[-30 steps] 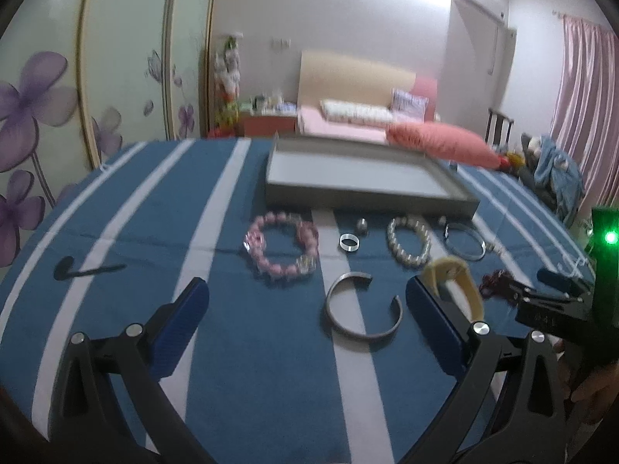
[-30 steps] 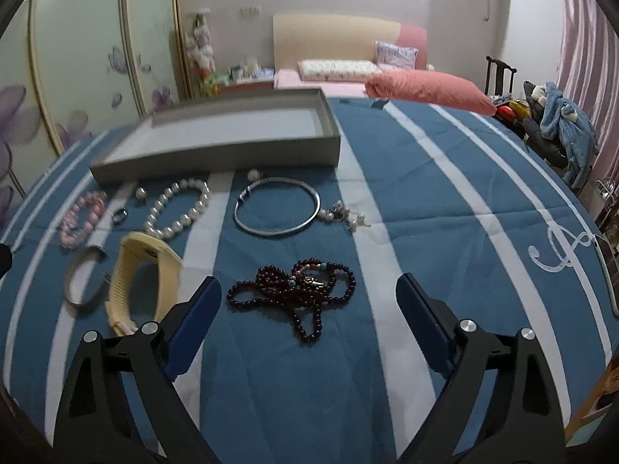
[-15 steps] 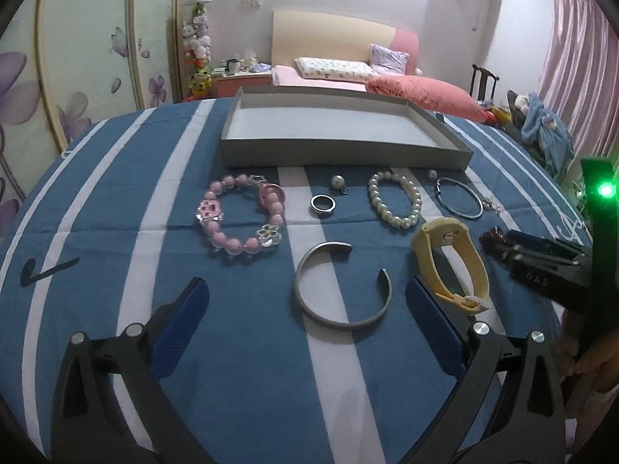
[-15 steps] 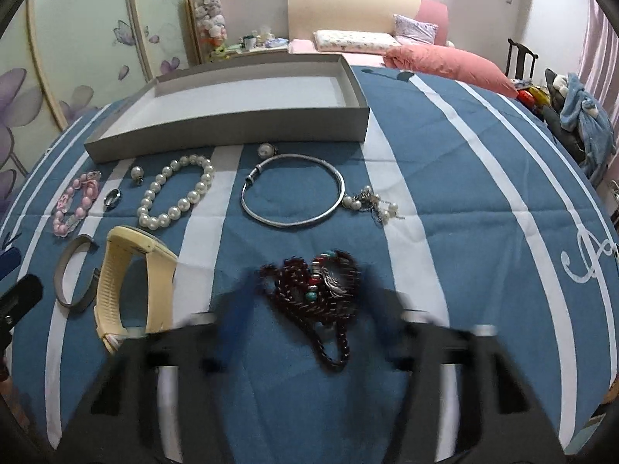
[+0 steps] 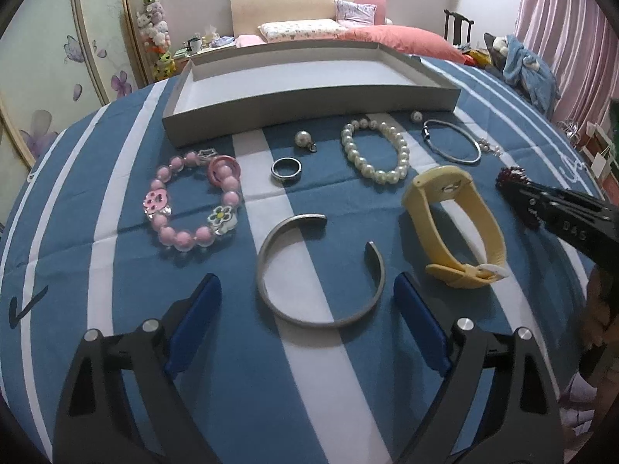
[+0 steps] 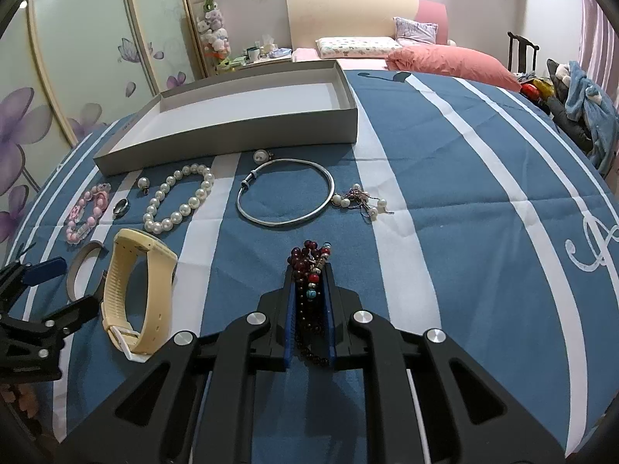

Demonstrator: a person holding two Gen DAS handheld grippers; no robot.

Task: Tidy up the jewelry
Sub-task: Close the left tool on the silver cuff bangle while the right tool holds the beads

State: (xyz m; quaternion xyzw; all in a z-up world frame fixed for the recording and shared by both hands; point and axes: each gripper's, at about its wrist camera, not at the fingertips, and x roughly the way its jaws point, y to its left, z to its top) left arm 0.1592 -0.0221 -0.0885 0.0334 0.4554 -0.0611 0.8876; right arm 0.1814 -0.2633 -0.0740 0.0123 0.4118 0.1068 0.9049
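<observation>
Item: dark red bead strand (image 6: 309,290), bunched on the blue striped cloth (image 6: 464,232), near side, well short of the grey tray (image 6: 232,135).
Holder: right gripper (image 6: 309,270), jaws having just closed, pads now pressed on the gathered beads; loops spill out beyond the tips and trail back between the pads.
Risk: only part of the bunch looks pinched, so on lifting, loose loops may slide out, or swing and drag over the silver bangle (image 6: 286,193) and pearl charm cluster (image 6: 359,201) on the way to the tray.

Item: open silver cuff (image 5: 321,270), flat on the cloth.
Holder: none. Left gripper (image 5: 307,309) stands wide, jaws having just narrowed a little, one pad at each side of the cuff, not touching.
Risk: thin, hard, low-lying metal may skid or flip out when squeezed; the right pad lies near the yellow watch strap (image 5: 456,228) and could nudge it.

Remainder: pink bead bracelet (image 5: 193,201), ring (image 5: 286,170), pearl bracelet (image 5: 375,154), all outside the tray, which is empty.
</observation>
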